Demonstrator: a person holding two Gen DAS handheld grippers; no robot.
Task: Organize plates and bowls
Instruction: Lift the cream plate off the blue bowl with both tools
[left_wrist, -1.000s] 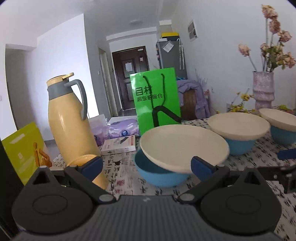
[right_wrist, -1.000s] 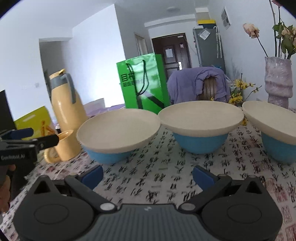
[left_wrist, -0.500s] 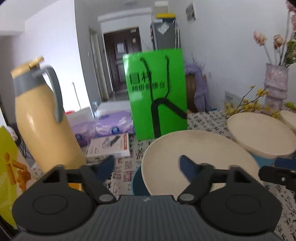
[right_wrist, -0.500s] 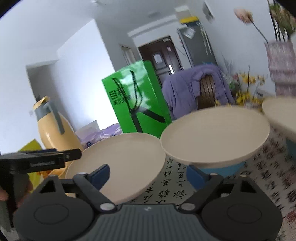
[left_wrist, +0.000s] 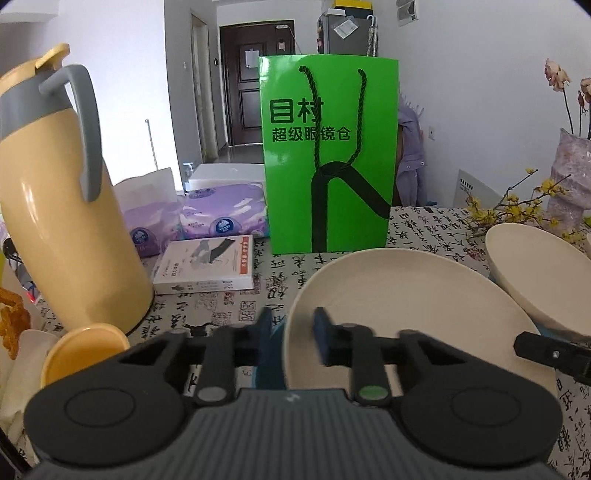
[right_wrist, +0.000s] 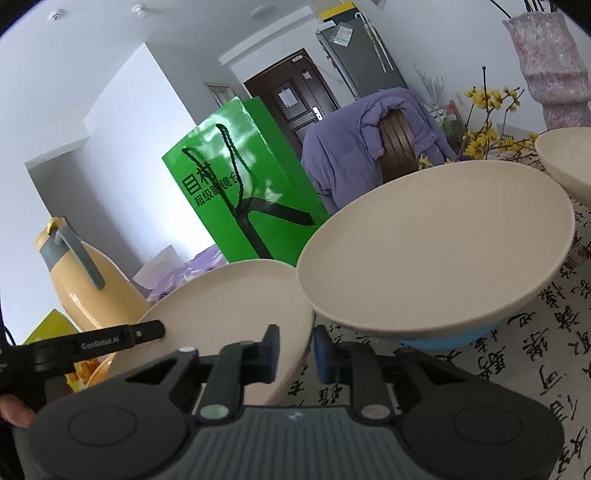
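Your left gripper (left_wrist: 290, 334) pinches the near-left rim of the cream plate (left_wrist: 406, 314), which sits on a blue bowl (left_wrist: 271, 363). Your right gripper (right_wrist: 295, 352) pinches the same plate's opposite rim, beside the second plate-covered bowl (right_wrist: 436, 251).

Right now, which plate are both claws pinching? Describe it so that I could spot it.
Find the tall bright green paper bag. The round cream plate lies just in front of it on a blue bowl. Unlike the neighbouring cream plate, both claws, left and right, grip its rim.
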